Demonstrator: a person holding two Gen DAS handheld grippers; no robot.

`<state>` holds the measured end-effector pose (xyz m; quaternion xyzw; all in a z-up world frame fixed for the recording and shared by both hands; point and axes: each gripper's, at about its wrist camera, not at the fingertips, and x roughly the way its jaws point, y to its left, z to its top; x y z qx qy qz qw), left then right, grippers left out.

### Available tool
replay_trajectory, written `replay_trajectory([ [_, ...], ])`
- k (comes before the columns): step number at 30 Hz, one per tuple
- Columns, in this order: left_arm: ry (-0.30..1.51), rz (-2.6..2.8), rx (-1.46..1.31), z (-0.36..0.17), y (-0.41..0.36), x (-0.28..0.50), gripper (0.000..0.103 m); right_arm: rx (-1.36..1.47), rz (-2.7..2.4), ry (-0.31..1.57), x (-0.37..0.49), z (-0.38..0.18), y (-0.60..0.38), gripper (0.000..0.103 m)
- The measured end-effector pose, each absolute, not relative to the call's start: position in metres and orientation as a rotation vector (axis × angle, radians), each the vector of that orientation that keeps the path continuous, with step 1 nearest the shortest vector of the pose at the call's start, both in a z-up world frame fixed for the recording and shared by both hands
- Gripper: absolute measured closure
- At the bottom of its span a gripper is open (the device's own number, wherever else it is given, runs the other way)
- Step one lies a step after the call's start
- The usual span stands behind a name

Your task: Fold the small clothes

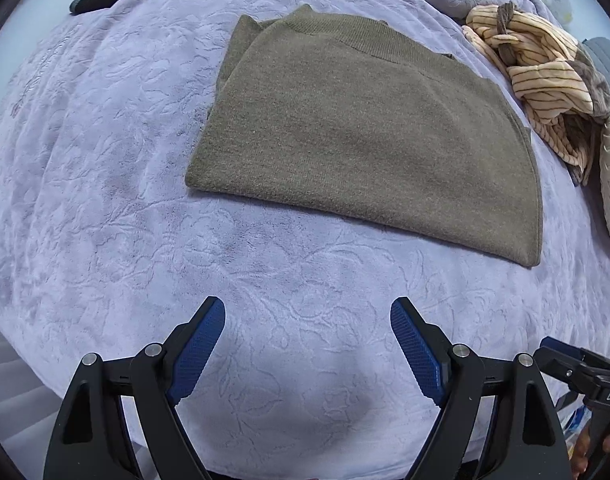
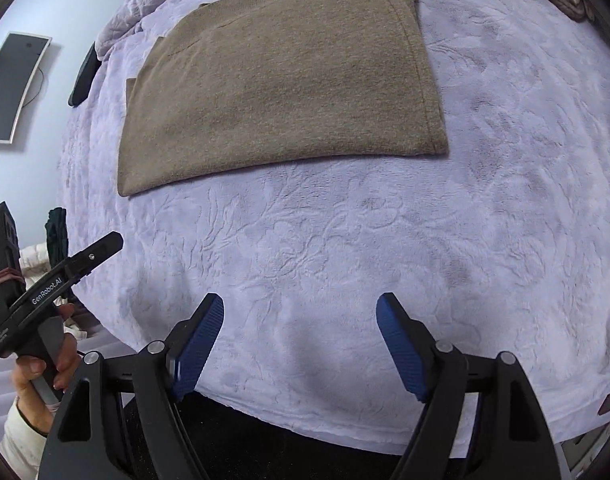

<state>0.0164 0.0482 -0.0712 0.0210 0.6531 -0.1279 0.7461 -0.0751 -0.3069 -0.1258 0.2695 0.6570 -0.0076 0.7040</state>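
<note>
An olive-brown knit top (image 1: 357,128) lies folded flat on the lilac blanket (image 1: 105,160); it also shows in the right wrist view (image 2: 281,88). My left gripper (image 1: 307,332) is open and empty, held over bare blanket nearer than the top's near edge. My right gripper (image 2: 300,328) is open and empty too, also short of the top. The left gripper's body shows at the left edge of the right wrist view (image 2: 57,276), held in a hand.
A crumpled heap of cream striped clothes (image 1: 545,68) lies to the right of the top. A dark object (image 2: 83,78) lies at the blanket's far left edge. A dark panel (image 2: 13,88) hangs on the wall. The blanket's near edge (image 2: 305,420) drops off below my right gripper.
</note>
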Motion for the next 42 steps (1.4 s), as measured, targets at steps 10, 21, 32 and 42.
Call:
replay_trajectory([
  [10,1.485,-0.367,0.054,-0.089,0.095,0.032,0.017,0.552,-0.054,1.427,-0.061,-0.111,-0.236,0.013],
  [21,1.529,-0.417,-0.084,-0.101,0.145,0.046,0.017,0.452,-0.003,1.467,-0.041,-0.108,-0.163,0.012],
  [32,1.507,-0.453,-0.346,-0.107,0.158,0.073,0.017,0.372,-0.014,1.566,-0.039,-0.118,-0.144,0.012],
  [42,1.487,-0.513,-0.608,-0.148,0.142,0.108,0.017,0.448,-0.066,1.602,-0.057,-0.132,-0.157,0.012],
])
